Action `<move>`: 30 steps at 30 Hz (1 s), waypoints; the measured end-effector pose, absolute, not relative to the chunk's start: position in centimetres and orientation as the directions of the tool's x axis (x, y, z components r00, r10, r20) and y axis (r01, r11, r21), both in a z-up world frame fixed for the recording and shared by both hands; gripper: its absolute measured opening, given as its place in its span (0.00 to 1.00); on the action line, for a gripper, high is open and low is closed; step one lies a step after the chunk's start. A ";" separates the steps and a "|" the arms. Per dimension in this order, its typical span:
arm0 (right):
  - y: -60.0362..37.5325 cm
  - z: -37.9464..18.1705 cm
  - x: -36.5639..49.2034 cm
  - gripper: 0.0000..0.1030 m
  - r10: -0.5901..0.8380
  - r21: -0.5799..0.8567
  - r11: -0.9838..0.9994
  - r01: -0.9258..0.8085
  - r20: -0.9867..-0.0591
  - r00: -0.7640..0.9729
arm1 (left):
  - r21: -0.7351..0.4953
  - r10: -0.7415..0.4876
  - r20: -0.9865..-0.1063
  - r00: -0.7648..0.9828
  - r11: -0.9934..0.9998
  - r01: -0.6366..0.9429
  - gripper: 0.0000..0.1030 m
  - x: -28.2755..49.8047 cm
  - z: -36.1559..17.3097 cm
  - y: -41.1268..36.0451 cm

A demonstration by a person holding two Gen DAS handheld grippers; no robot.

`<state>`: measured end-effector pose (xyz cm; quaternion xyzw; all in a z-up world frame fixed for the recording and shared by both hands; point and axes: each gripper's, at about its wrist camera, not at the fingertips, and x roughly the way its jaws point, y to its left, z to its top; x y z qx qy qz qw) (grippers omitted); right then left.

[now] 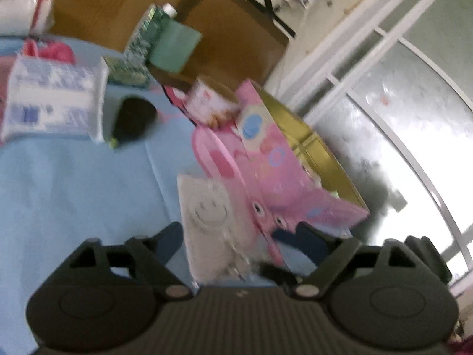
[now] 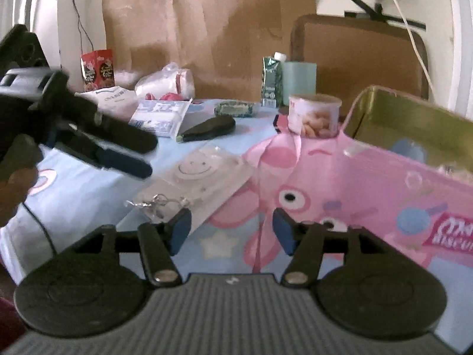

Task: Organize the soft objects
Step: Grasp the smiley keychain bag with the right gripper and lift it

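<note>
A clear packet with a white smiley-face pad lies on the blue cartoon-print cloth, beside a pink open box with a gold inside. My left gripper is open, its jaws on either side of the packet's near end; it also shows in the right wrist view. My right gripper is open and empty, low over the cloth between packet and box.
At the back stand a tissue pack, a black pouch, a snack tub, a green carton, a teal block, white bags and a red box. A window lies beyond the box.
</note>
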<state>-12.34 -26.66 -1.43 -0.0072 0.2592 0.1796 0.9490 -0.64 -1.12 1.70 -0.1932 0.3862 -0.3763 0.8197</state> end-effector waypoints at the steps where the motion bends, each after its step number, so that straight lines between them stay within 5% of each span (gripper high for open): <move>1: -26.9 -1.4 -12.3 0.65 0.341 0.092 0.935 -0.342 -0.498 0.798 | -0.596 -0.757 -0.493 0.428 0.653 0.468 0.88 -0.3 1.8 -1.3; 15: -20.6 -2.0 -9.6 0.71 0.403 0.008 0.884 -0.468 -0.521 0.752 | -0.530 -0.716 -0.517 0.470 0.699 0.480 0.87 -0.7 0.4 -3.9; 19: -19.2 -1.5 -10.6 0.57 0.368 -0.084 0.887 -0.454 -0.464 0.806 | -0.588 -0.759 -0.445 0.475 0.648 0.484 0.84 -0.3 2.5 -2.9; 30: -24.5 3.0 -10.4 0.56 0.184 -0.126 0.967 -0.221 -0.254 0.949 | -0.483 -0.849 -0.337 0.407 0.527 0.699 0.82 1.8 10.0 -11.6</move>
